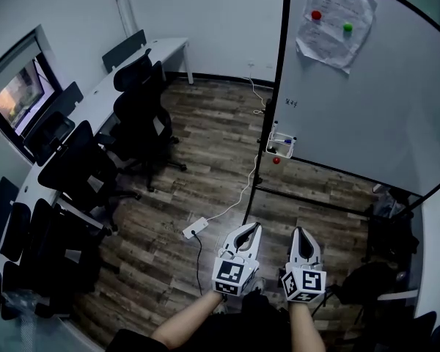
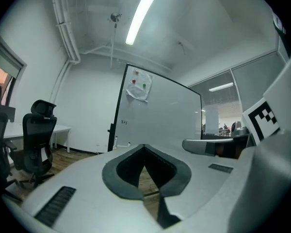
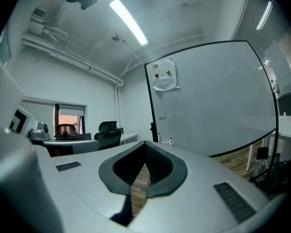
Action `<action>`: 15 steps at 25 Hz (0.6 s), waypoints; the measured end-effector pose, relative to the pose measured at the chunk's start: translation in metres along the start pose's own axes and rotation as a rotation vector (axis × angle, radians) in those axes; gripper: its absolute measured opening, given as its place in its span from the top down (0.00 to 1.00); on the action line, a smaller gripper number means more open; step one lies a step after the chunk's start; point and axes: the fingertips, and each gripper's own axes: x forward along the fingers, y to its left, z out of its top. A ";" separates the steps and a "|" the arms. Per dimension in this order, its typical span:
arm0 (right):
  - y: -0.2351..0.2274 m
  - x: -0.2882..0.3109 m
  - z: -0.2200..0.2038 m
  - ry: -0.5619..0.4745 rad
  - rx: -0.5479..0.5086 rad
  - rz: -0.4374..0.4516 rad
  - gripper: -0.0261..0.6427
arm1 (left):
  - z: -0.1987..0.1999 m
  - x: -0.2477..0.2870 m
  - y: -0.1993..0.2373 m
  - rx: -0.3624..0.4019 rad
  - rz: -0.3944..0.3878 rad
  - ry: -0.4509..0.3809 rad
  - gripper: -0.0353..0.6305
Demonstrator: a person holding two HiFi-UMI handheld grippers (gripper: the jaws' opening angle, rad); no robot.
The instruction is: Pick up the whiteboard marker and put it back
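Observation:
The whiteboard (image 1: pixel 367 86) stands on a black-framed stand at the right. A small tray (image 1: pixel 281 149) hangs at its lower left corner with whiteboard markers (image 1: pixel 287 142) standing in it. A red dot (image 1: pixel 276 160) sits just under the tray. My left gripper (image 1: pixel 255 228) and right gripper (image 1: pixel 298 232) are held side by side low in the head view, well short of the board, both shut and empty. In the left gripper view the jaws (image 2: pixel 144 146) meet at the tips. The right gripper (image 3: pixel 145 143) looks the same, with the markers (image 3: pixel 170 141) small and far ahead.
Several black office chairs (image 1: pixel 139 116) line a long white desk (image 1: pixel 103 94) on the left. A white power strip (image 1: pixel 194 229) and its cable lie on the wooden floor. A paper (image 1: pixel 336 20) is pinned to the whiteboard with coloured magnets. A black bag (image 1: pixel 389 237) sits at right.

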 end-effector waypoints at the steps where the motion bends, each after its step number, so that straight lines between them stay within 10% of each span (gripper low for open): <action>1: -0.005 0.007 0.001 0.002 -0.001 0.005 0.95 | 0.000 0.009 0.001 0.000 0.004 -0.001 0.94; 15: -0.051 0.075 0.011 0.013 0.023 0.082 0.95 | 0.008 0.097 0.001 -0.047 0.072 0.009 0.94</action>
